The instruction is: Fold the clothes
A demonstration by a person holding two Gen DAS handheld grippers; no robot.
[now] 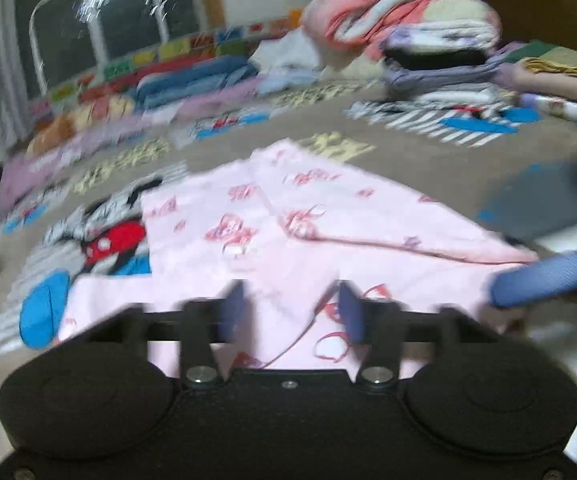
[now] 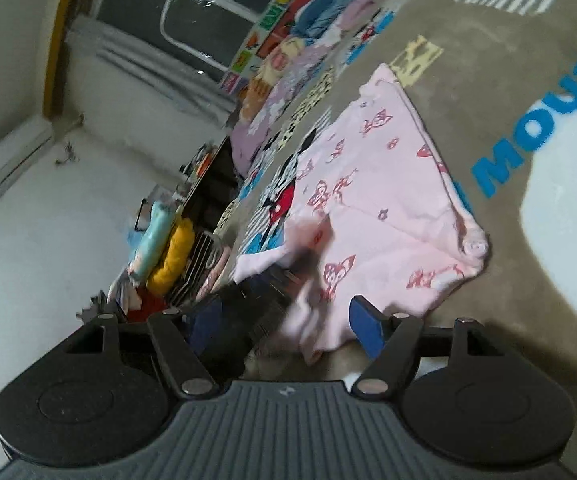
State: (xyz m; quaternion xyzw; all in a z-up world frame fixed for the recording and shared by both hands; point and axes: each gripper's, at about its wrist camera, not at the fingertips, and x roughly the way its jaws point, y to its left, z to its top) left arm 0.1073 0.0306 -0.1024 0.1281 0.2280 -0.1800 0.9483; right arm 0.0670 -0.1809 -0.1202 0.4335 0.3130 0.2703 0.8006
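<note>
A pale pink garment [image 1: 328, 224] with red butterfly prints lies partly folded on a brown cartoon-print blanket [image 1: 428, 160]. My left gripper [image 1: 292, 310] hovers low over its near edge. Its blue pads stand apart, with a fold of pink cloth showing between them but not pinched. A blue finger [image 1: 540, 282] of the other gripper reaches in from the right. In the right wrist view, tilted, the pink garment [image 2: 388, 200] spreads ahead. My right gripper [image 2: 284, 324] stands open at the garment's near corner, loose cloth between its pads. A dark blurred shape [image 2: 272, 292], apparently the left gripper, lies between them.
Stacks of folded clothes and bedding [image 1: 428, 32] sit at the back right of the blanket. A row of folded items [image 1: 192, 76] lines the far edge under a dark window [image 1: 100, 12]. More clothes and a rack [image 2: 176, 256] sit beyond the blanket's edge.
</note>
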